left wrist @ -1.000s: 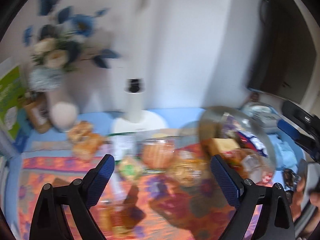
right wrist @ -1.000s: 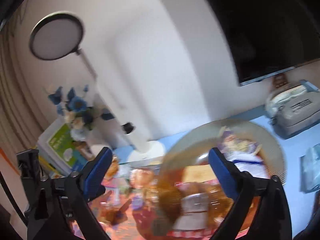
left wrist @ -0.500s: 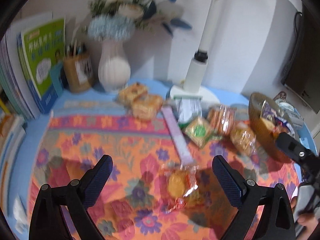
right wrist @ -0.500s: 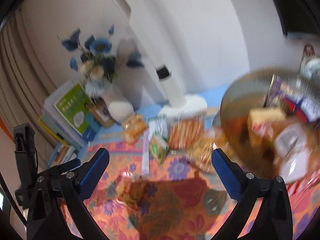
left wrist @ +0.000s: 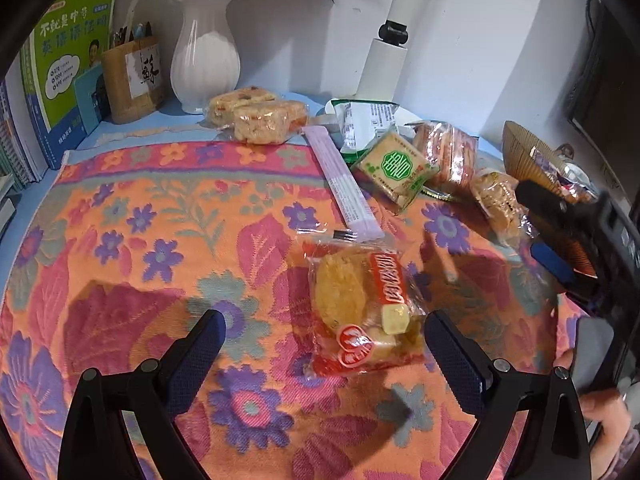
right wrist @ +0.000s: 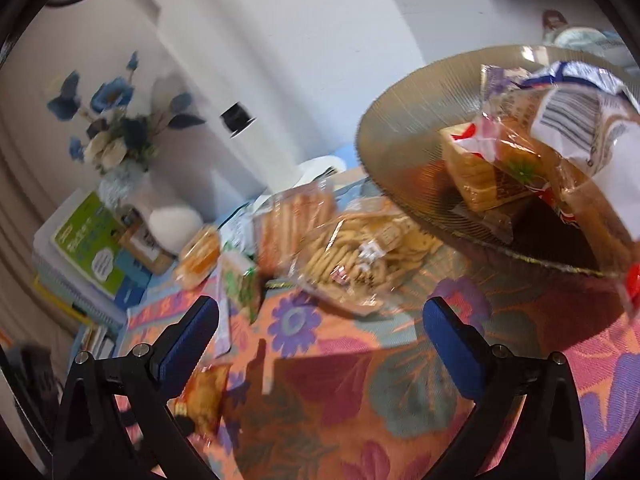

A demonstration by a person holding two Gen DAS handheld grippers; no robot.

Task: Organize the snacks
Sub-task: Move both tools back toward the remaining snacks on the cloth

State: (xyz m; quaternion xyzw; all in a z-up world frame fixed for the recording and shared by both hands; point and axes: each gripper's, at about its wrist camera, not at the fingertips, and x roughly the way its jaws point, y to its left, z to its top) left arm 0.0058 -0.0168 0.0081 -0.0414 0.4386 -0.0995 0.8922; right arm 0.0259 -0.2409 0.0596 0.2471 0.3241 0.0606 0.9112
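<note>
Left gripper (left wrist: 322, 346) has dropped low, jaws wide, red cake packet (left wrist: 362, 306) between tips on cloth. Right gripper (right wrist: 320, 332) empty, spread, beside bowl (right wrist: 404, 128). Pickup looks imminent.

bare floral cloth (left wrist: 132, 240) left, snack packets (left wrist: 400, 164) crowding right, bowl (right wrist: 400, 128) beyond

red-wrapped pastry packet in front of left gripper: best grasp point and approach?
Grip the red-wrapped pastry packet across its short width, at mid-body over the round pastry. It lies flat on the floral cloth, long axis running away from the open left gripper, so coming straight down from above seems best, one of the fingers on each long edge. Avoid the thin crimped ends.
</note>
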